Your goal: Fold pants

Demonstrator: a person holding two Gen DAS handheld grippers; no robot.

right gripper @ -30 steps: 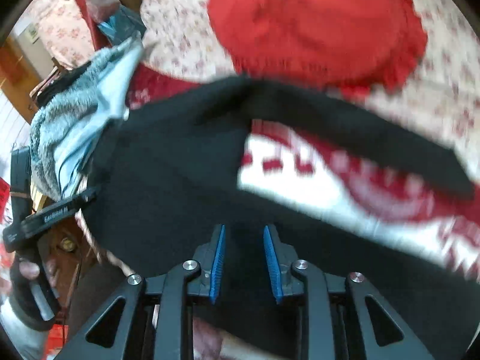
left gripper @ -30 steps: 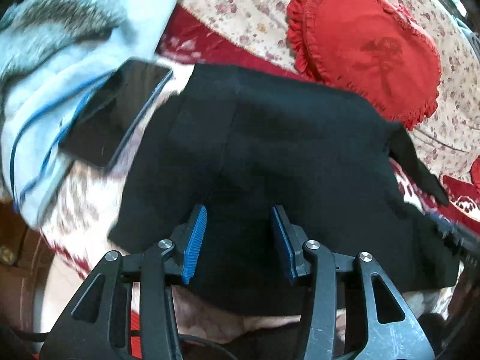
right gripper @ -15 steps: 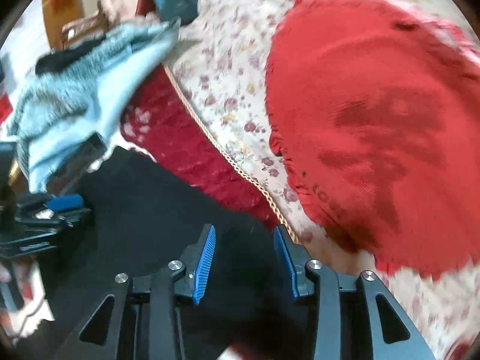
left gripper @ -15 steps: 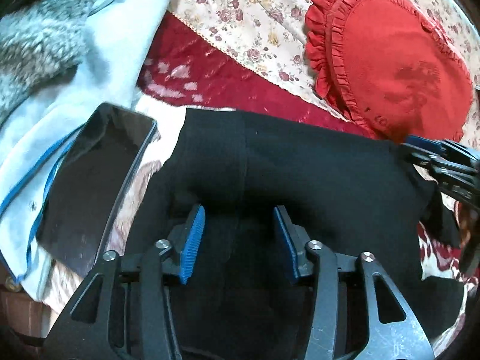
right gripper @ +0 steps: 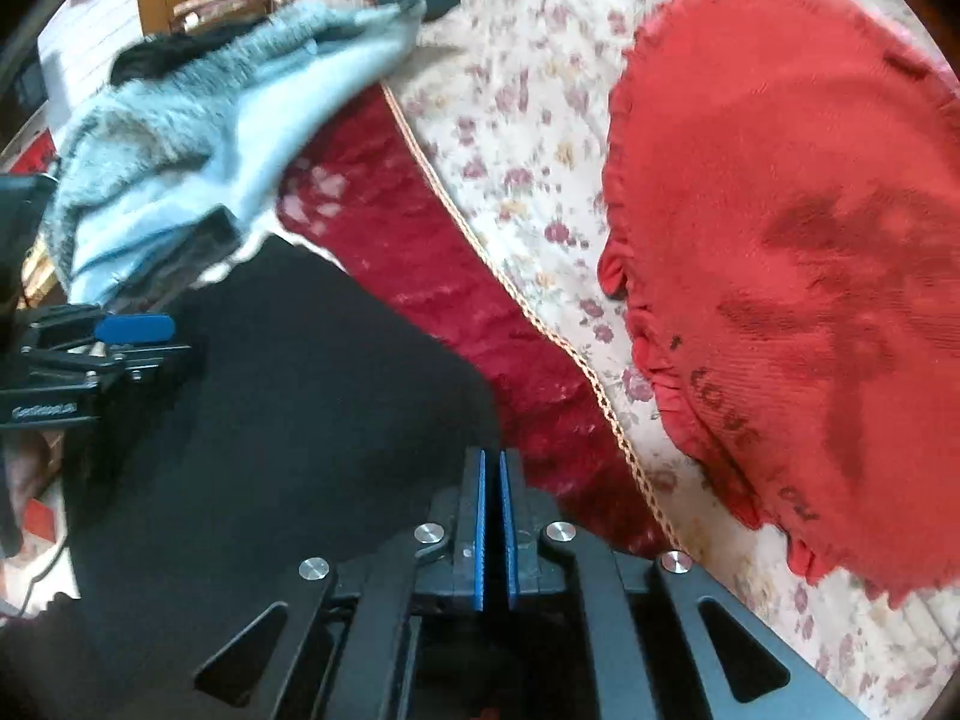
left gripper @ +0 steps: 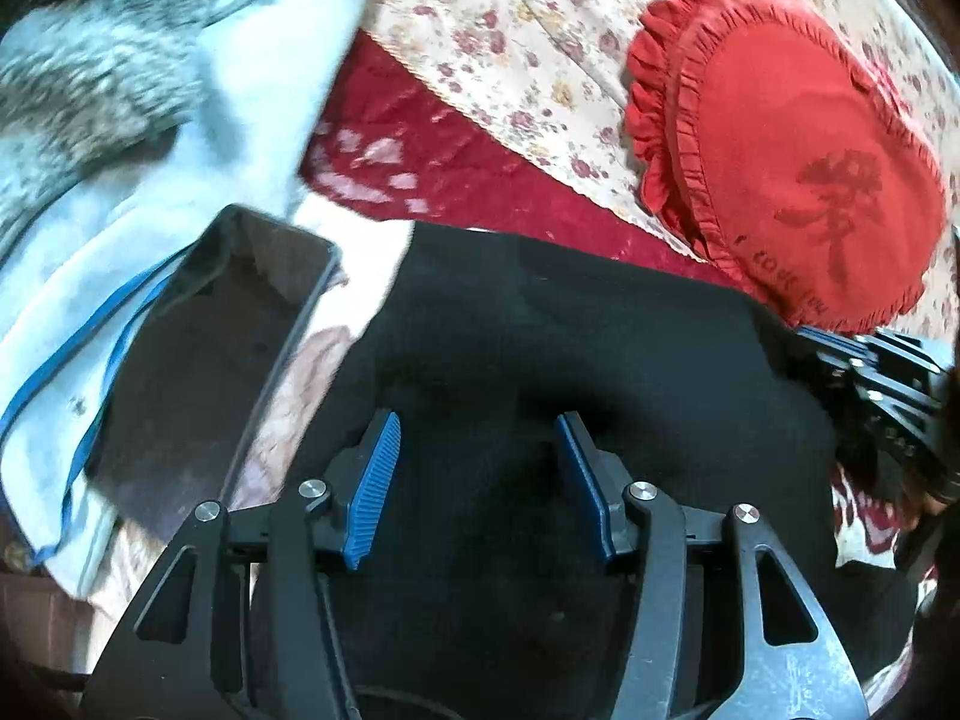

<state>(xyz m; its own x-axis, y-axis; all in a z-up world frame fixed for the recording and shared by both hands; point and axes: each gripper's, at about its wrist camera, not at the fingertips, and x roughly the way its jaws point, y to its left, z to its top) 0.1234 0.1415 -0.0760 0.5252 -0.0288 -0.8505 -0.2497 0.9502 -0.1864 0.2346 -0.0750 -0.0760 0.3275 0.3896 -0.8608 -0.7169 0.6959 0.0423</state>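
Observation:
The black pants [left gripper: 570, 324] lie folded on the bed, their far edge straight against the dark red cover. My left gripper [left gripper: 477, 432] is open, its blue pads over the near part of the cloth with nothing between them. In the right wrist view the pants [right gripper: 288, 396] fill the lower left. My right gripper [right gripper: 492, 468] is shut at the pants' right edge; no cloth shows between its pads. The right gripper also shows in the left wrist view [left gripper: 882, 372] at the pants' right edge, and the left gripper in the right wrist view [right gripper: 120, 336] at far left.
A red heart-shaped pillow [left gripper: 798, 156] lies on the floral bedspread [left gripper: 516, 18] beyond the pants. A dark red cover [left gripper: 456, 180] lies under them. A black phone [left gripper: 204, 336] rests on a light blue fleece garment [left gripper: 120, 120] at the left.
My right gripper has closed from open. The left gripper stays open over the pants and has moved a little nearer to the cloth. The fold lies flat.

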